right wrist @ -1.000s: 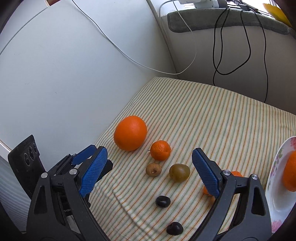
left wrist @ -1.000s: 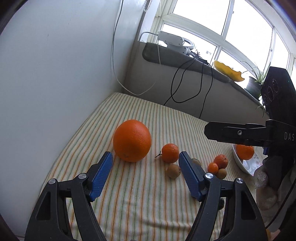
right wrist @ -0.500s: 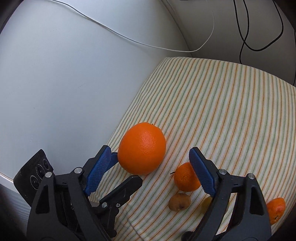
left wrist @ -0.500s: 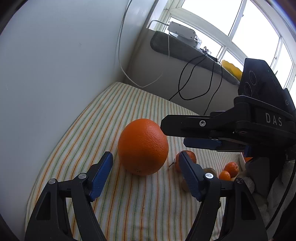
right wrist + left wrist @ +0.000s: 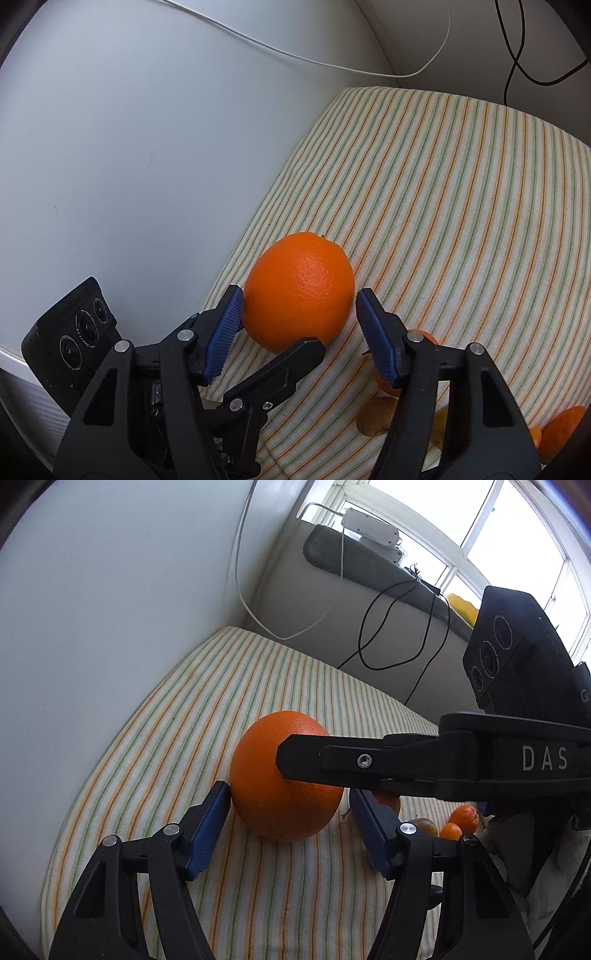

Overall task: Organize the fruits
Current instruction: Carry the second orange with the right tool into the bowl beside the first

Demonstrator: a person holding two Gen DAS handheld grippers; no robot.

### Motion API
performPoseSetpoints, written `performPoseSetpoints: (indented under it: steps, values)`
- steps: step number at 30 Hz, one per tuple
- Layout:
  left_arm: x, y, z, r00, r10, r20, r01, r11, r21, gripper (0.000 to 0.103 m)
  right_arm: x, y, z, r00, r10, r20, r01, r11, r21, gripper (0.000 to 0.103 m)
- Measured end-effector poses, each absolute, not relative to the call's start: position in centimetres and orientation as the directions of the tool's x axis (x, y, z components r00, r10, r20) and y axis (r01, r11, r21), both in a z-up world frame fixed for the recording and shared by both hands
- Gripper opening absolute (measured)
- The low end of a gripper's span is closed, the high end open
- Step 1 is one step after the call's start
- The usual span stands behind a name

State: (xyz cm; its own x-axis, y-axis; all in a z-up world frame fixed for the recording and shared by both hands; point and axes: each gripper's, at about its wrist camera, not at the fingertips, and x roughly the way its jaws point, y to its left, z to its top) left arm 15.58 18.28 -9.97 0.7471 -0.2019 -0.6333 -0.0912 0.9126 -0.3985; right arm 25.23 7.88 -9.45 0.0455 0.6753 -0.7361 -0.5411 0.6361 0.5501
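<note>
Both grippers closing around one big orange on striped cloth, corner by window

Big orange (image 5: 286, 775) sits on green/orange striped cloth (image 5: 229, 686) near white wall (image 5: 110, 590). Left gripper (image 5: 290, 827) jaws just been closing, left pad touches the orange, right pad just off it, no clamp. Right gripper (image 5: 299, 332) jaws also just been closing, orange between them, left pad at its skin, right pad apart. Small oranges (image 5: 463, 818) near right. Grey sill (image 5: 369, 565) far, white cable (image 5: 240, 572), black cables (image 5: 388, 627), bright window (image 5: 517, 535)
</note>
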Motion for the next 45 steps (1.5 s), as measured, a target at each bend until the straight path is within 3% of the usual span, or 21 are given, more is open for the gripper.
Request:
performPoseSetpoints:
  steps: [29, 45]
  values:
    - [12.4, 16.7, -7.4, 0.801, -0.149, -0.580, -0.068, 0.940, -0.335, 0.063, 22.2, 4.7, -6.2, 0.086, 0.710, -0.698, -0.560, 0.614, 0.556, 0.064]
    - [10.2, 12.1, -4.3, 0.820, -0.161, -0.550, -0.011, 0.955, -0.296, 0.062, 20.0, -0.5, -3.7, 0.132, 0.737, -0.663, -0.561, 0.608, 0.563, 0.064]
